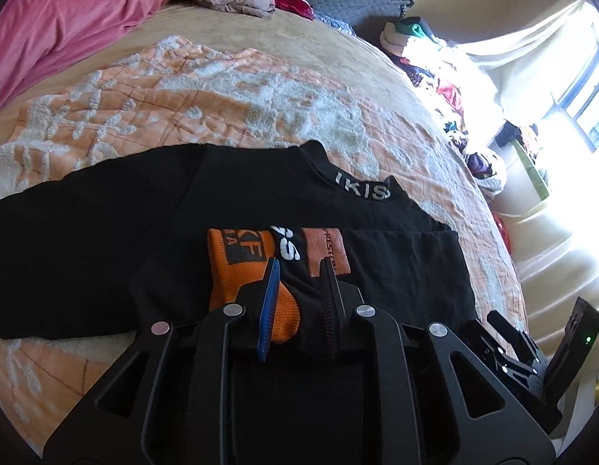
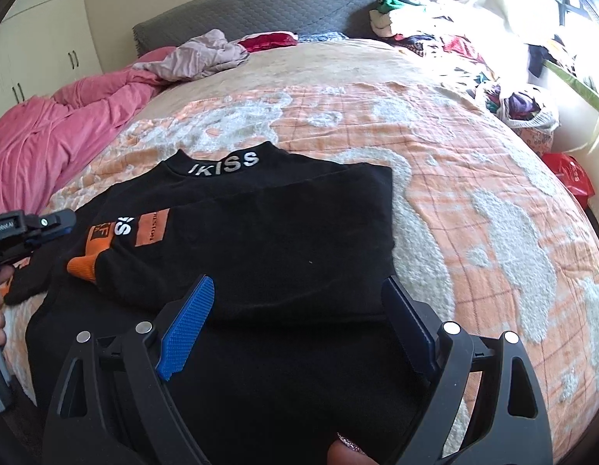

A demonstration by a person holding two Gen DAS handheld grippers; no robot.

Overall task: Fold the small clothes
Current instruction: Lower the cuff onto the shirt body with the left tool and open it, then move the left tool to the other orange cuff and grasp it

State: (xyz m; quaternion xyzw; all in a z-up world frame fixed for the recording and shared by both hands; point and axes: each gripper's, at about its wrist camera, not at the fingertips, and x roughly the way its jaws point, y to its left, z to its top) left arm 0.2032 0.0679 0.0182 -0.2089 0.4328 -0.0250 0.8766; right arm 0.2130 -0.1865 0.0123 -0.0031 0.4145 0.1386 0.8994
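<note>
Your black top (image 2: 260,228) lies flat on the bed, on the orange and white quilt (image 2: 474,201), with its collar marked "KISS" (image 2: 228,162) at the far end and its hem at the near end, under your right tool. One sleeve is folded across the body: its orange cuff (image 2: 82,267) sits near the left edge of the garment, beside an orange patch (image 2: 152,228) and white lettering.

Your left tool (image 1: 299,275) has its blue-padded finger (image 1: 270,302) and dark finger on either side of that sleeve, narrowed, with the orange cuff (image 1: 241,271) and black cloth between them; you cannot tell for certain that the pads press on the fabric. In the right wrist view that tool comes in from the left edge, low over the sleeve.

Your right tool (image 2: 299,317) is spread wide, its blue pad (image 2: 187,325) on the left and its dark pad (image 2: 408,325) on the right, over the near part of the top with nothing clamped.

Further out, a pink blanket (image 2: 47,135) is heaped on the far left of the bed, with a pale crumpled garment (image 2: 206,54) and something red (image 2: 268,40) near the grey headboard (image 2: 253,7). A pile of mixed clothes (image 2: 435,27) fills the far right beside the bright window (image 1: 586,89). White cupboards (image 2: 36,31) stand at the far left.
</note>
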